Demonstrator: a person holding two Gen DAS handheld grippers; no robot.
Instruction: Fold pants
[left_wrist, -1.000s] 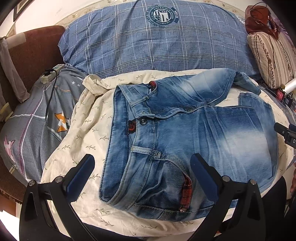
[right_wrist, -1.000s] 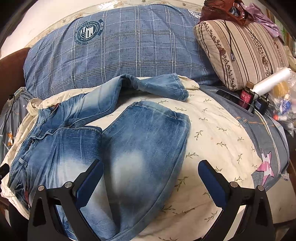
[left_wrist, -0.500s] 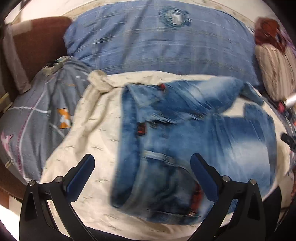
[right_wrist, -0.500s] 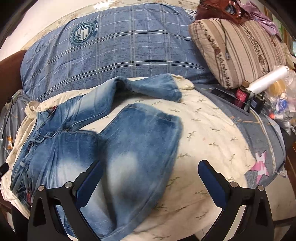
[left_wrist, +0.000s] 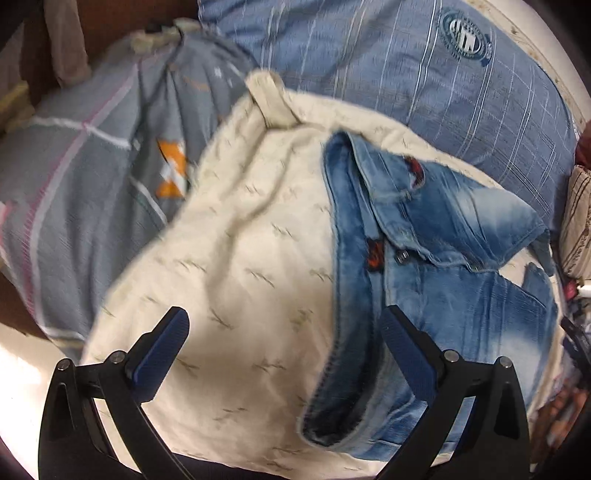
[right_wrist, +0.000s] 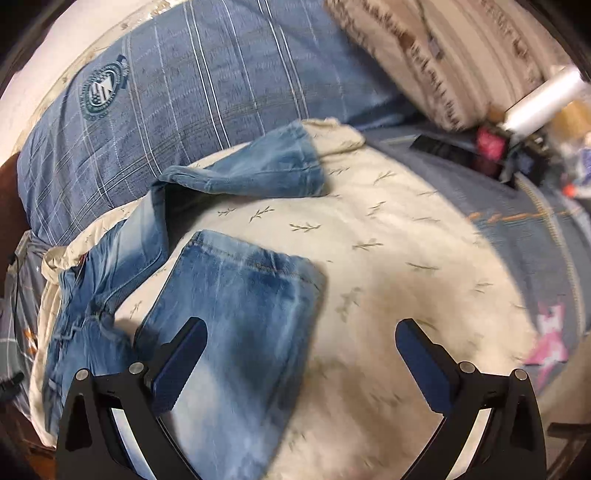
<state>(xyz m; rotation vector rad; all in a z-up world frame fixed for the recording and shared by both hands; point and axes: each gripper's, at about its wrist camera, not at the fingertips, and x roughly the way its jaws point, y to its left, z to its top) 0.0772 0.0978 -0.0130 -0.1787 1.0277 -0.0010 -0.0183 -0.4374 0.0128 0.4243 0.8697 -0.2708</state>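
Observation:
Faded blue jeans (left_wrist: 436, 280) lie on a cream leaf-print blanket (left_wrist: 240, 266), waistband toward the left. In the left wrist view my left gripper (left_wrist: 284, 328) stands open, nothing between its fingers; its right finger hangs over the waistband edge, its left finger over bare blanket. In the right wrist view the near leg of the jeans (right_wrist: 236, 306) is folded back with its hem up. The far leg (right_wrist: 258, 173) is bent, its cuff pointing right. My right gripper (right_wrist: 301, 343) is open and empty above the near leg's right edge.
A large blue plaid pillow (right_wrist: 207, 85) lies behind the jeans, a striped beige cushion (right_wrist: 461, 59) at the right. A grey patterned bedsheet (left_wrist: 85, 166) shows beyond the blanket. A clear plastic roll (right_wrist: 543, 96) and small items sit at the far right.
Both grippers have swung and tilted. The left view now centres on bare blanket left of the waistband; the right view has shifted right and closer toward the leg ends. The jeans lie as before.

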